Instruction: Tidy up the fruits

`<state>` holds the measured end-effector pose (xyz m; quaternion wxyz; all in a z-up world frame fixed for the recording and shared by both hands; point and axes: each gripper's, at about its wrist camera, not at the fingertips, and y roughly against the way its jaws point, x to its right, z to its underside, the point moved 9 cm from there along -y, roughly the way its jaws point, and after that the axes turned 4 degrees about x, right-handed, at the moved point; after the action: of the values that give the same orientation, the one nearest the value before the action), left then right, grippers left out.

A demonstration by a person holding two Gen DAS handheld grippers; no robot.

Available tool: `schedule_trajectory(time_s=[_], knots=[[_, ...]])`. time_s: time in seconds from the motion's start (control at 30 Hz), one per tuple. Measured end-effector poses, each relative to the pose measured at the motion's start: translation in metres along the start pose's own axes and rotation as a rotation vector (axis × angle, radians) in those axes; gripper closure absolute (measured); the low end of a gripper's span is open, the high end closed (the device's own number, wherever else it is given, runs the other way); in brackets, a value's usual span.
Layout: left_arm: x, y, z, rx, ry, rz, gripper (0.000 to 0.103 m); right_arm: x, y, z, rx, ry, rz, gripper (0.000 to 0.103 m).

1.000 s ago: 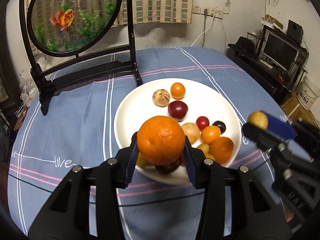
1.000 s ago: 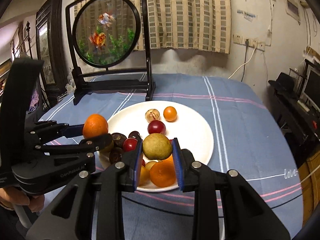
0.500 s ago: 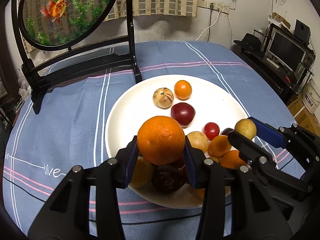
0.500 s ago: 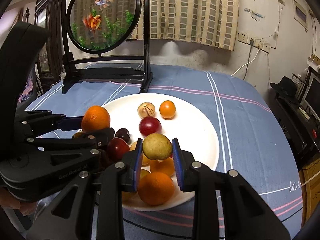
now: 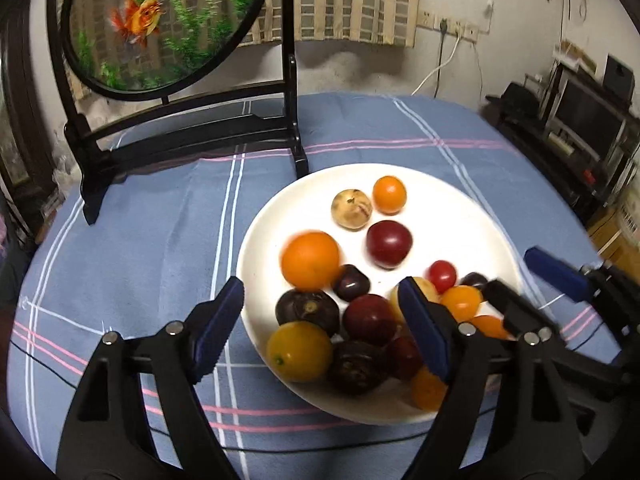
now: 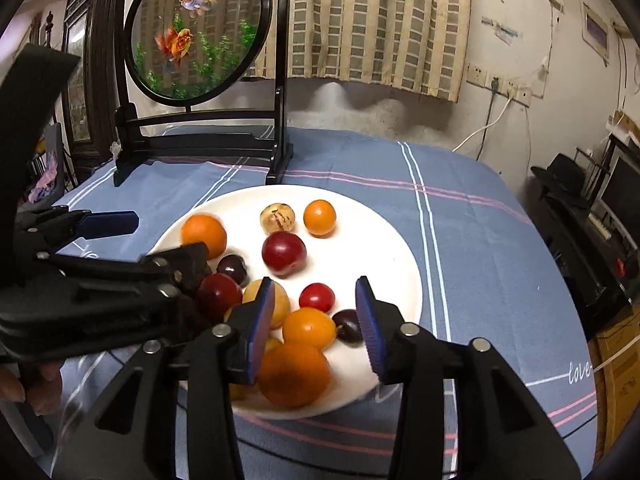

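Gathered on the white plate, near the middle of the blue striped tablecloth: a large orange lying free and slightly blurred toward the plate's left side, clear of any pad; beside it a small dark fruit and a dark round fruit; at the near edge a yellow-orange citrus among other dark and red pieces; toward the far edge a tan speckled fruit, a small orange and a red plum. Nearer the right edge, a cherry tomato, a small mandarin, a bigger orange fruit and a pale yellow fruit partly hidden behind a blue pad. Left gripper over the near-left rim, jaws opening wide, gripping nothing. Right gripper over the near-right part, jaws opening too, fruit visible in the gap but none pressed by the pads. Judged well advanced, perhaps finished: no fruit visible on the cloth outside the plate, though areas beyond both views unknown. Left to do, if anything: lifting both tools clear without nudging the pile. Behind the plate, at the cloth's far-left side, a round goldfish screen on a black stand.
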<state>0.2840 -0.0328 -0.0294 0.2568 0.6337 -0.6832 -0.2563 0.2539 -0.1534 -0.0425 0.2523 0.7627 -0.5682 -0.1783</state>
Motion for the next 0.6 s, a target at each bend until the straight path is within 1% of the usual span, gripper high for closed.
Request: schedule_trajectory(time_s=[0.03,0.07,0.1,0.2,0.33,0.43,0.47,0.5,0.53,0.6], knots=[[0.0,0.004,0.0,0.009,0.004,0.0,0.013,0.001,0.002,0.001,-0.006,-0.008,-0.003,0.061],[0.001,0.011,0.0,0.023,-0.002,-0.001,0.012,0.003,0.005,0.003,-0.012,-0.018,-0.005,0.06],[0.003,0.016,0.002,0.027,-0.011,0.0,0.012,0.006,0.01,0.007,-0.021,-0.039,-0.01,0.058],[0.006,0.03,0.01,0.032,-0.026,0.01,0.011,0.01,0.021,0.017,-0.037,-0.087,-0.021,0.047],[0.006,0.052,0.03,0.043,-0.02,0.002,0.011,0.009,0.041,0.032,-0.055,-0.105,-0.015,0.047],[0.005,0.064,0.045,0.032,-0.026,-0.008,0.01,0.005,0.056,0.045,-0.072,-0.117,-0.024,0.046],[0.005,0.069,0.052,0.027,-0.022,-0.011,0.008,0.003,0.059,0.049,-0.08,-0.118,-0.025,0.046],[0.005,0.073,0.058,0.025,-0.017,-0.009,0.007,-0.001,0.064,0.057,-0.094,-0.117,-0.033,0.042],[0.004,0.076,0.062,0.027,-0.013,-0.009,0.006,-0.004,0.068,0.061,-0.099,-0.114,-0.035,0.034],[0.002,0.087,0.072,0.038,-0.013,-0.019,0.006,-0.011,0.077,0.071,-0.103,-0.095,-0.022,0.028]])
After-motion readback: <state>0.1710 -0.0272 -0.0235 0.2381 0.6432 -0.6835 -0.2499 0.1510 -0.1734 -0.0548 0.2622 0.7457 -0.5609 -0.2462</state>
